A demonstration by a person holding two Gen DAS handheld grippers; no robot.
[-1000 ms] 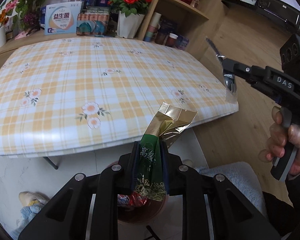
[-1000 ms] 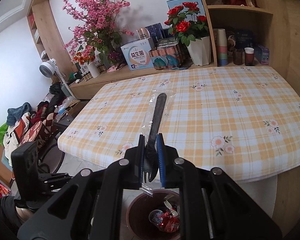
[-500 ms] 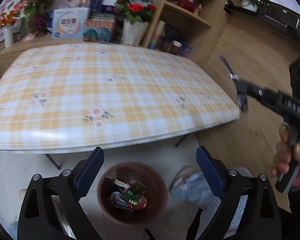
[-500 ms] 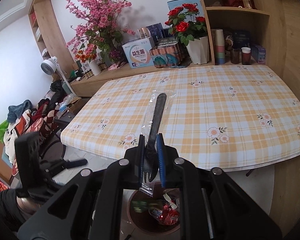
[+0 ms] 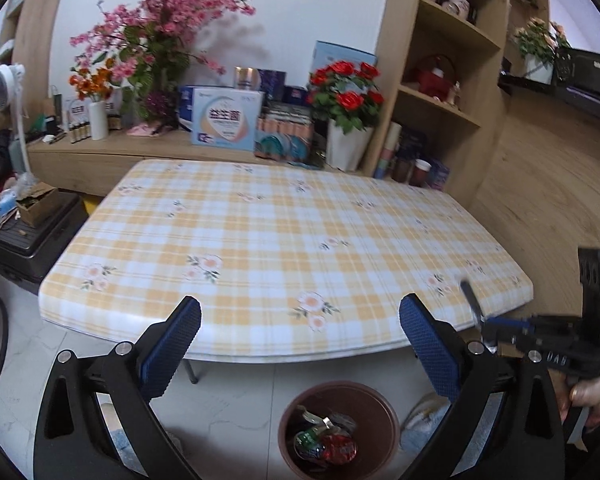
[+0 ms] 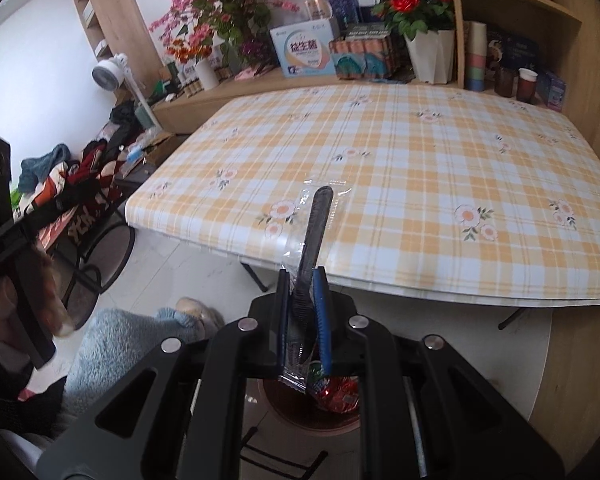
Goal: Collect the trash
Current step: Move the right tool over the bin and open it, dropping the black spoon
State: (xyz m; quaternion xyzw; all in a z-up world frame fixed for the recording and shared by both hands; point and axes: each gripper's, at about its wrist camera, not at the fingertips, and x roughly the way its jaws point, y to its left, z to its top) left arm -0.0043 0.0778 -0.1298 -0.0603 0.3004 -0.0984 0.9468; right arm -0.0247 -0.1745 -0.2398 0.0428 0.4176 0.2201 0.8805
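Note:
My left gripper [image 5: 300, 312] hangs above the brown bin [image 5: 340, 387] on the floor, its jaws opening wide with nothing between them. A green wrapper [image 5: 310, 438] lies in the bin beside red wrappers [image 5: 340, 450]. My right gripper [image 6: 304, 276] is shut on a black plastic utensil in a clear wrapper [image 6: 318, 220], which sticks up past the fingers. Directly under it the bin [image 6: 278, 412] shows behind the fingers. In the left wrist view the right gripper [image 5: 485, 322] is at the far right by the table's corner, the utensil [image 5: 470, 298] blurred.
The plaid-clothed table [image 5: 260, 220] stands just beyond the bin. Behind it a wooden ledge and shelves hold flower vases [image 5: 344, 148], boxes and cups. A black case [image 5: 28, 236] sits on the floor at left. A person's blue fluffy slippers [image 6: 116, 340] rest beside the bin.
My left gripper let go of the green-and-gold wrapper, which dropped into the bin; its jaws spread wide and it rose and tilted up. My right gripper came lower over the bin.

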